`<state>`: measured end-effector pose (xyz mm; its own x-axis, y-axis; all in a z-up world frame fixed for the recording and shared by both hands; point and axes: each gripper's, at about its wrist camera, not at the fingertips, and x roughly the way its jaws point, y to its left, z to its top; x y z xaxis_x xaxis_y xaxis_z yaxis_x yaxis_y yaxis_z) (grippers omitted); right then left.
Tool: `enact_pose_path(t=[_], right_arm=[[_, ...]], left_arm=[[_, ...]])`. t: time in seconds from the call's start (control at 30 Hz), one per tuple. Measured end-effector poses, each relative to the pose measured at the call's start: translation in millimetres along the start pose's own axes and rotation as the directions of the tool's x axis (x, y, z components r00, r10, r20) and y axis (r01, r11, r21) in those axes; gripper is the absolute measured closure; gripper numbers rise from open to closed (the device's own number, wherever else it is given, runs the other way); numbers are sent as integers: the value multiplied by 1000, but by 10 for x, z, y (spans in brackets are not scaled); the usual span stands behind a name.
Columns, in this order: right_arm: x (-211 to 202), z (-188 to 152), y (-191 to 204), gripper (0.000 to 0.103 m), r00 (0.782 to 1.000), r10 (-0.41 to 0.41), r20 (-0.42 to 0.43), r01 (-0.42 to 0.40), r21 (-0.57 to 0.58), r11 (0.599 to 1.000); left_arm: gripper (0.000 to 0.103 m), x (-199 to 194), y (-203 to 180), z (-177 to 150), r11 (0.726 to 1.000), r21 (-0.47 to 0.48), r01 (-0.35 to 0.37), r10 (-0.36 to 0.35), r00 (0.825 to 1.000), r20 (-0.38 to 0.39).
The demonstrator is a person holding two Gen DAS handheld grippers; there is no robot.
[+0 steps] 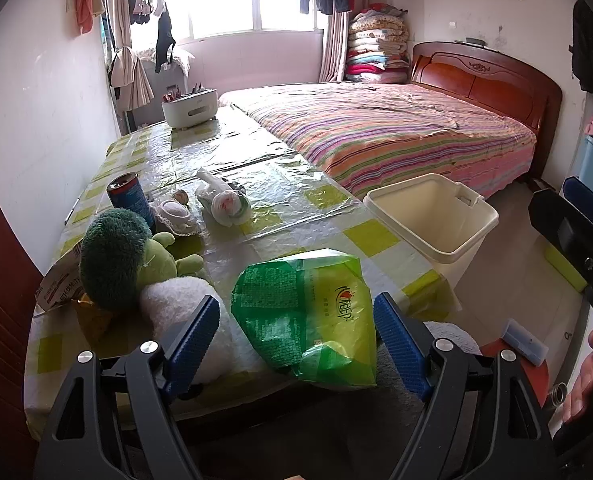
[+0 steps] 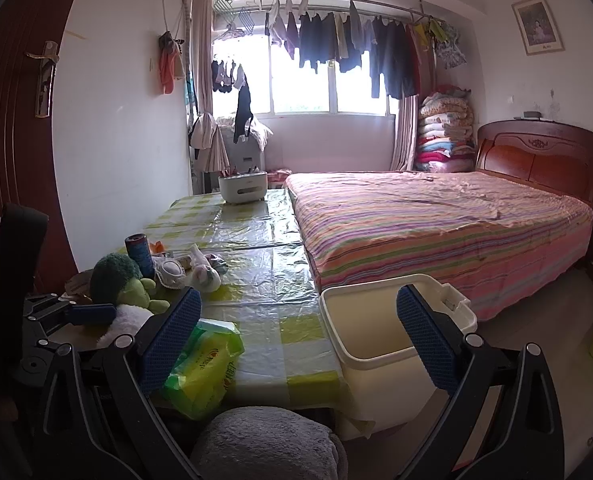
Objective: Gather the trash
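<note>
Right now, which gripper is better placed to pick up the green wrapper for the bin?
Left. The left gripper is open with the green wrapper lying between its fingers. The right gripper, also open, points toward the cream bin, with the wrapper off to its left.

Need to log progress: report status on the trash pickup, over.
Left gripper open, astride green wrapper, not gripping. Right gripper open, empty. Bin empty beside table. Plush toy crowds wrapper's left.
</note>
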<state>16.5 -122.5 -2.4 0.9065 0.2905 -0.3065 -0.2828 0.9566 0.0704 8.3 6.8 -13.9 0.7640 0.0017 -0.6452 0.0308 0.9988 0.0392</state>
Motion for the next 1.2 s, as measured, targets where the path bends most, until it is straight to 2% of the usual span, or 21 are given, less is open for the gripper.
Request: enact_pose_path(t=[1.2], right_arm=[[47,-58,-10,6,1000,8,-22,-8,6,1000]], left_arm=[[26,50,0,-71,1000,8,-7,7,1000,-18]])
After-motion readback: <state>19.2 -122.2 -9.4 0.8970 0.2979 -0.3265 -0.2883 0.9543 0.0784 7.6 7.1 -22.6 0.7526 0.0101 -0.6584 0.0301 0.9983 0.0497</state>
